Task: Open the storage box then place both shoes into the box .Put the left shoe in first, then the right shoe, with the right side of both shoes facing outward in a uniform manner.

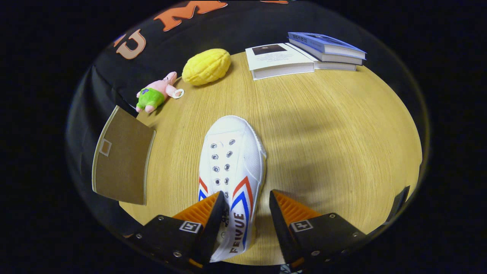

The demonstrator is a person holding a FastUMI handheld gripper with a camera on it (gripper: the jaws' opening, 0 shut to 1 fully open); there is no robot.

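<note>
Gripper view: white shoe (232, 167) lies between the wide-open fingers of the hand-held gripper (246, 209), toe pointing far across the counter (335, 125).

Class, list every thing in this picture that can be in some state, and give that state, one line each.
gripper: open, fingers either side of the shoe's heel end, right finger apart from it.
white shoe: upright on the table, toe pointing away, no laces.
brown flap: swung open beside the table.
books: closed, lying flat.
</note>
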